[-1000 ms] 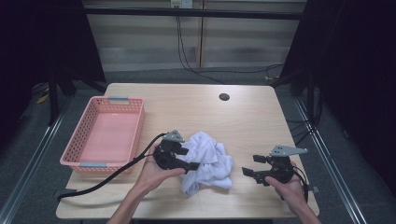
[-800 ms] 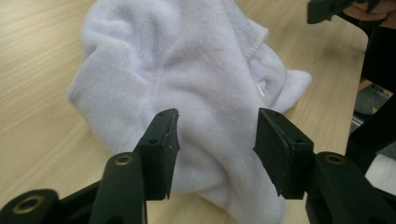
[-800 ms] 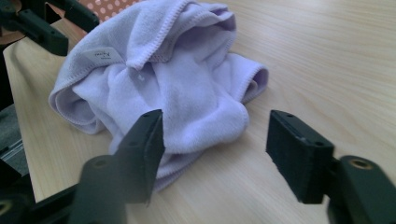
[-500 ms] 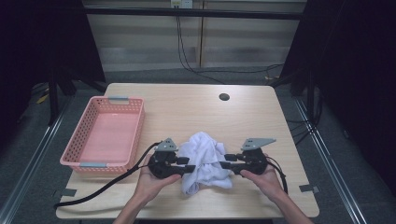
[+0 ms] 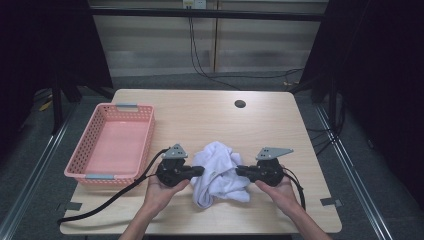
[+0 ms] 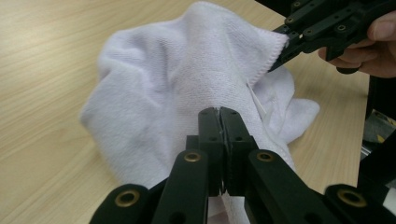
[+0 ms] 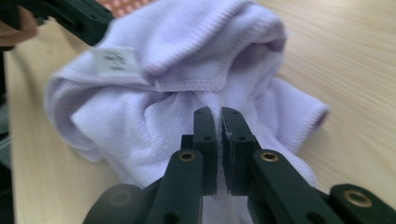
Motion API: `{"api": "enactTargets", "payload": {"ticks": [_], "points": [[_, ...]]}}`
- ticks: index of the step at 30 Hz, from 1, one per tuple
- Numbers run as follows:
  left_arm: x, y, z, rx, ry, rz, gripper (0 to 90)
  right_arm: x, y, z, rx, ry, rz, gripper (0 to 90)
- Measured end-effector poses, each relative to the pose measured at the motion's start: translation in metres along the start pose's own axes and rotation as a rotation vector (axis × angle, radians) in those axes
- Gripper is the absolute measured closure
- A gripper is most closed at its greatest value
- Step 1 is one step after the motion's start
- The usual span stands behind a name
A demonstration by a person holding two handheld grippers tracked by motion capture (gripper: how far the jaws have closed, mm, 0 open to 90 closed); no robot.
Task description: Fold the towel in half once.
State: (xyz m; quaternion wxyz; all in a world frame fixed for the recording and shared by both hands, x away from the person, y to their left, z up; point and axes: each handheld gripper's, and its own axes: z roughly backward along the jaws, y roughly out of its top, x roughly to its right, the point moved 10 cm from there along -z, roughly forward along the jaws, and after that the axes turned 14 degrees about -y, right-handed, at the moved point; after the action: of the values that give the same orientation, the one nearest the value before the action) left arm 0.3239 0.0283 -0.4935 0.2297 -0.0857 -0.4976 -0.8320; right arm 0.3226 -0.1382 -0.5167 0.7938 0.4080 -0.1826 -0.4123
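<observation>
White crumpled terry-cloth towel (image 5: 220, 171) lies near-centre on the table, directly between my grippers. Left gripper (image 6: 219, 114) and right gripper (image 7: 217, 114), jaws just closing, each pinch a fold from opposite sides.
</observation>
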Motion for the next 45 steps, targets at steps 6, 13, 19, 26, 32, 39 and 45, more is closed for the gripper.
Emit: {"api": "enactTargets", "payload": {"ticks": [6, 13, 19, 26, 32, 39, 45], "points": [[-0.007, -0.008, 0.019, 0.013, 0.025, 0.036, 89.0, 0.011, -0.005, 0.006, -0.012, -0.037, -0.005, 86.5], [-0.009, -0.044, 0.03, -0.004, 0.028, 0.105, 88.6, 0.048, -0.031, 0.015, -0.067, -0.13, -0.043, 85.6], [-0.001, -0.032, 0.029, 0.021, -0.003, 0.074, 70.8, 0.023, -0.003, 0.022, 0.012, -0.052, -0.016, 57.2], [0.0, -0.003, 0.001, 0.002, 0.016, -0.007, 51.2, -0.013, 0.026, 0.0, 0.027, 0.015, 0.053, 58.9], [-0.012, -0.009, -0.001, 0.049, -0.015, 0.049, 83.4, -0.025, 0.035, -0.019, 0.02, 0.06, 0.065, 56.5], [-0.018, -0.023, 0.007, 0.047, -0.05, 0.105, 81.4, -0.042, 0.037, -0.046, -0.004, 0.066, 0.103, 49.6], [-0.019, -0.026, 0.0, 0.018, -0.055, 0.106, 77.8, -0.057, 0.032, -0.064, -0.04, 0.097, 0.158, 66.1]]}}
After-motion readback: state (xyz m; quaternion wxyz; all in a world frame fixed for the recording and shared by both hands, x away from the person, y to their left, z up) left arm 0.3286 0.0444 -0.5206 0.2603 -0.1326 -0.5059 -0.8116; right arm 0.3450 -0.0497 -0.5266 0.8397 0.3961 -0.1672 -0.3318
